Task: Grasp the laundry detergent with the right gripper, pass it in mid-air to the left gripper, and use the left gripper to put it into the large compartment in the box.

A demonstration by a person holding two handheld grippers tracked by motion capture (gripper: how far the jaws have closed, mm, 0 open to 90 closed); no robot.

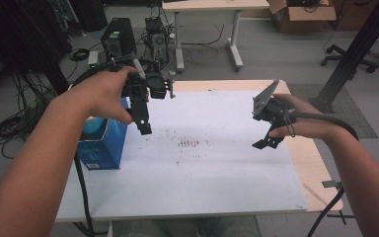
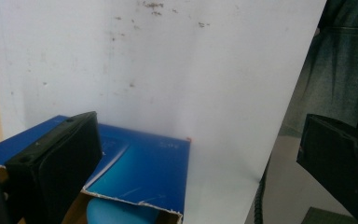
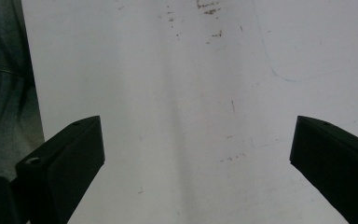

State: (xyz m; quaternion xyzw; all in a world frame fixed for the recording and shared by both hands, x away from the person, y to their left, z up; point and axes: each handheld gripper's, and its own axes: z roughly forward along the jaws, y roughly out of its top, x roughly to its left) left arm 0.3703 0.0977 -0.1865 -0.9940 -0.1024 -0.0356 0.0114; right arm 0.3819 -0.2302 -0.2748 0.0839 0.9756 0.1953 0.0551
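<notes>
**Blue box at nine o'clock, both grippers aloft**

The blue box (image 1: 101,143) stands open-topped at the desk's (image 1: 217,182) nine o'clock edge; its faint print is unreadable. The left gripper (image 1: 144,126) hovers just beside it, fingers released and empty. At three o'clock, the right gripper (image 1: 266,142) hangs spread wide, grasping nothing, over stained white sheet.

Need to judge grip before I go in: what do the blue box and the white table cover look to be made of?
The blue box looks like printed cardboard with a slightly glossy face: its torn top edge shows raw brown board. The light-blue thing inside is too hidden to judge. The white table cover looks like a thin, matte sheet, perhaps paper or plastic; it lies flat, stained and scuffed, over a wooden tabletop.
</notes>
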